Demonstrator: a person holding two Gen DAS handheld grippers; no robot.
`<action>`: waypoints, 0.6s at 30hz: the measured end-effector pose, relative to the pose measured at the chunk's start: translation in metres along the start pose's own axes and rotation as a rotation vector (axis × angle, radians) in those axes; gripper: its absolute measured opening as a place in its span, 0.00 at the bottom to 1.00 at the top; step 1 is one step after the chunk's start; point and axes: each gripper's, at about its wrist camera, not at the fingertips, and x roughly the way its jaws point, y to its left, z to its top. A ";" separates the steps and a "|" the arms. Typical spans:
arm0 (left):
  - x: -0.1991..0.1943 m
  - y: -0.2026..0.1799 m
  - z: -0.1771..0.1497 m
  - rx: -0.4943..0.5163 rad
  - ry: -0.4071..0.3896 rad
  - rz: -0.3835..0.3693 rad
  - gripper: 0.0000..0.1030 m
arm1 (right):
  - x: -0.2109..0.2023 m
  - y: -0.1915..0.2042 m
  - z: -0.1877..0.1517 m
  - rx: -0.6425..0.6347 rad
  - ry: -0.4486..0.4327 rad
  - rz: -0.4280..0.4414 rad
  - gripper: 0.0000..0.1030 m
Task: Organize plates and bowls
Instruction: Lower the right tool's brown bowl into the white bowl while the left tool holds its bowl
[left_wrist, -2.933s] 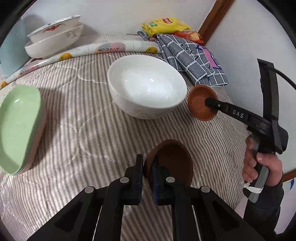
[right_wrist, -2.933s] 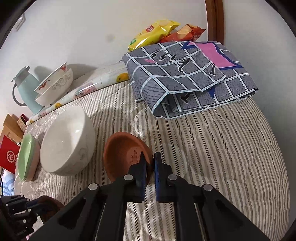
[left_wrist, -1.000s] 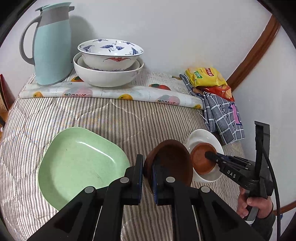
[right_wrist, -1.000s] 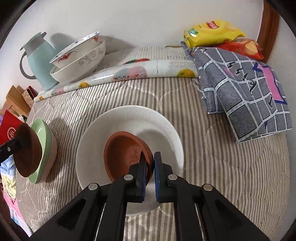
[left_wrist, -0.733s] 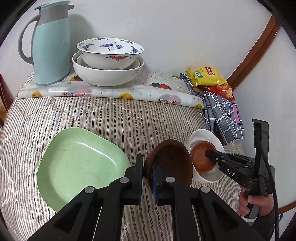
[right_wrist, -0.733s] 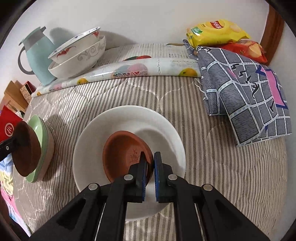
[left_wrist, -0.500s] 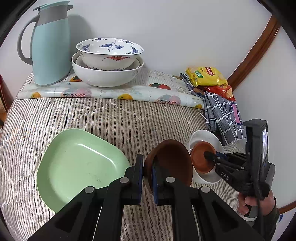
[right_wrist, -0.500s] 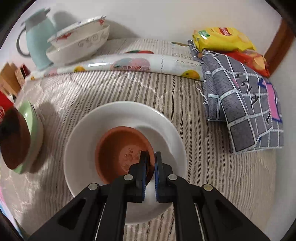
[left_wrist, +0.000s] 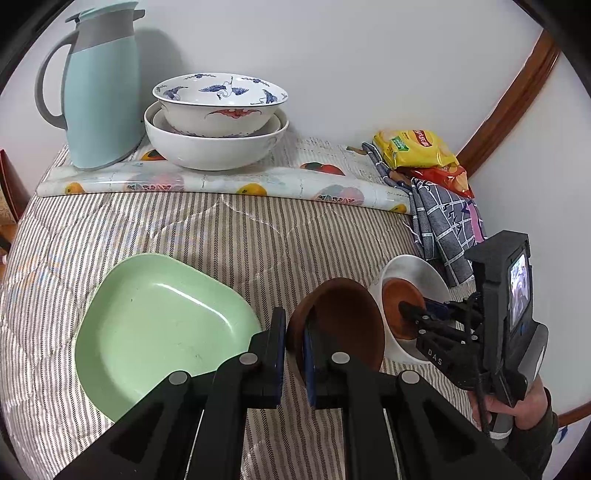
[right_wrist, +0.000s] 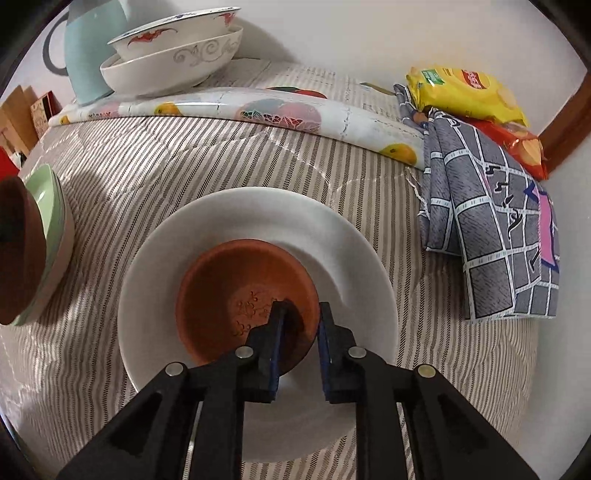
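On our left, the left tongs (left_wrist: 294, 338) are clenched on the rim of a dark brown bowl (left_wrist: 341, 321), holding it tilted on edge above the striped quilt (left_wrist: 221, 229), between the green plate (left_wrist: 159, 325) on its left and the white bowl (left_wrist: 417, 275) on its right. The green plate lies flat on the quilt just beside the left tongs. In the right wrist view the same dark brown bowl (right_wrist: 16, 251) appears at the far left edge, in front of the green plate (right_wrist: 50, 206), which from there shows as a stack of two or more seen edge-on.

Further right, the terracotta saucer (right_wrist: 236, 299) rests inside the white bowl (right_wrist: 258, 221). The right tongs (right_wrist: 298, 332) stand released, their jaws parted on either side of the saucer's near rim: one finger inside the saucer, the other outside it over the white bowl. From the left wrist view we see the right tongs (left_wrist: 415, 310) from the side reaching over the saucer (left_wrist: 400, 299), but that angle does not show the gap between the jaws.

At the back, on a fruit-printed mat (left_wrist: 221, 177), stands a pale blue jug (left_wrist: 99, 88) and, beside it, a painted bowl (left_wrist: 219, 98) nested in a larger white bowl (left_wrist: 214, 147). At the far right lie a grey checked cloth (right_wrist: 491, 206) and yellow and red snack bags (right_wrist: 469, 92).
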 end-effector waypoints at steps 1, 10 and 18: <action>0.000 0.000 0.000 0.000 0.000 0.003 0.09 | 0.000 0.001 0.000 -0.007 -0.002 -0.004 0.18; -0.003 -0.003 -0.005 0.002 0.008 0.014 0.09 | -0.006 0.008 -0.003 -0.062 -0.021 -0.032 0.31; -0.009 -0.012 -0.009 0.008 0.008 0.026 0.09 | -0.022 0.001 -0.010 -0.046 -0.064 0.008 0.45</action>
